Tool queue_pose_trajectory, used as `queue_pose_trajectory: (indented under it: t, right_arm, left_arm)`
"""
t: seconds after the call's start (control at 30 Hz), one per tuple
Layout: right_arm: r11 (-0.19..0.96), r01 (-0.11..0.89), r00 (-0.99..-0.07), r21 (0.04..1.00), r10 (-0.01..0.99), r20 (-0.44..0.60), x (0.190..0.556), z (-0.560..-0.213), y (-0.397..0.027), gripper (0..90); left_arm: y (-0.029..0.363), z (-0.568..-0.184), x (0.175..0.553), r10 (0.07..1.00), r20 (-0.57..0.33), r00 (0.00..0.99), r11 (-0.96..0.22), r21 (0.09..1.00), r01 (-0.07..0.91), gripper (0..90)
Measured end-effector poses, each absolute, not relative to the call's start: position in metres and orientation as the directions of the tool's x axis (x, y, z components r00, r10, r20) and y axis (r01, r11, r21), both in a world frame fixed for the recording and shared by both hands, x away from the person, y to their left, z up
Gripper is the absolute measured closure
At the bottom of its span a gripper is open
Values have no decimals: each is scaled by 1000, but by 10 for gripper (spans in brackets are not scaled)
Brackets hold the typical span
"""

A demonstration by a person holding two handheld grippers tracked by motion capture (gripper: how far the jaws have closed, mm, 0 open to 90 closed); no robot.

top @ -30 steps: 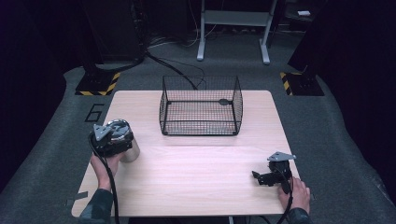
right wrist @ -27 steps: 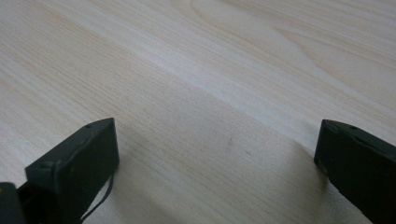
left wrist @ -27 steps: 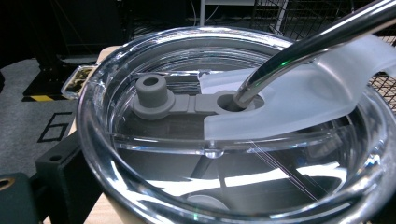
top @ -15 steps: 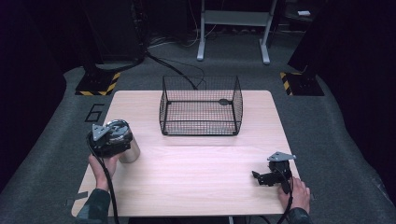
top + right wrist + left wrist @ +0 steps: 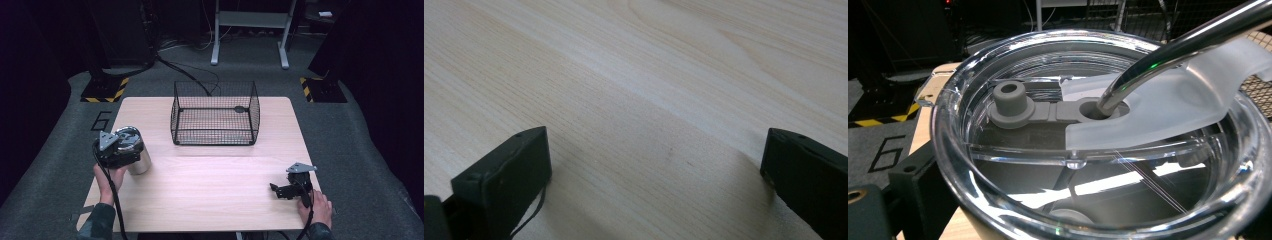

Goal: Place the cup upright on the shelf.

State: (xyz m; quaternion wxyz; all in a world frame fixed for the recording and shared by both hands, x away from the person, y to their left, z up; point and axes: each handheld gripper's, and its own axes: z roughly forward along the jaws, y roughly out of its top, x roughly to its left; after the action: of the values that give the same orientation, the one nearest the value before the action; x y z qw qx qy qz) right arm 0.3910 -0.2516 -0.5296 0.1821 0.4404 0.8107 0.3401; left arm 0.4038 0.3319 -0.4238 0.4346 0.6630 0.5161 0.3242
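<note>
Comparing with a second ago, we see little moved; our left gripper stays clamped on the steel tumbler, clear-lidded, at middle left; the right gripper rests open on pale wood.

Right gripper | jaws spread wide, one seen at each lower corner (both black) | pale wooden tabletop seen between and beyond them | nothing is held between the jaws
</note>
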Motion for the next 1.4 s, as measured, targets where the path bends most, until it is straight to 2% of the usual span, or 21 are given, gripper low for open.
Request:
queue_pose_trajectory:
  t: [0.63, 1.4]
  right_arm:
    - [386, 588, -551, 711, 835, 3, 391, -530, -252, 0]
    - [386, 588, -551, 711, 834, 3, 391, -530, -252, 0]
  left_arm:
    - [313, -398, 392, 929, 5, 369, -154, 914, 375, 41]
    - [297, -384, 393, 889, 18, 457, -201, 912, 356, 41]
